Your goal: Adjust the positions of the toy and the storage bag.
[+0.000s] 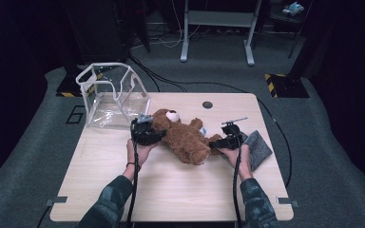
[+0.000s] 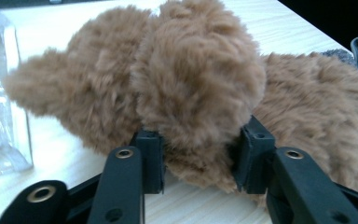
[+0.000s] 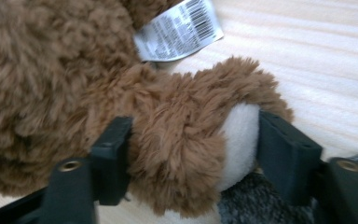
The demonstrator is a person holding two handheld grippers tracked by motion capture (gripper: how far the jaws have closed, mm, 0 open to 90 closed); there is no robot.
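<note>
A brown teddy bear (image 1: pixel 185 137) lies on its back across the middle of the wooden table (image 1: pixel 171 190), head toward the far left. My left gripper (image 1: pixel 158 136) comes at it from the left. In the left gripper view its jaws (image 2: pixel 198 158) press into a furry arm (image 2: pixel 200 93) from both sides. My right gripper (image 1: pixel 217 142) is at the bear's right end. In the right gripper view its jaws (image 3: pixel 191 149) close on a foot (image 3: pixel 186 140), one pad on brown fur, the other against the cream sole (image 3: pixel 237 140). A white barcode label (image 3: pixel 179 30) lies behind the foot.
A clear plastic bag with white trim (image 1: pixel 111 95) stands open at the table's far left corner, just beyond the bear's head, and shows at the left of the left gripper view (image 2: pixel 0 116). A grey cloth (image 1: pixel 259 147) lies under and beside my right hand.
</note>
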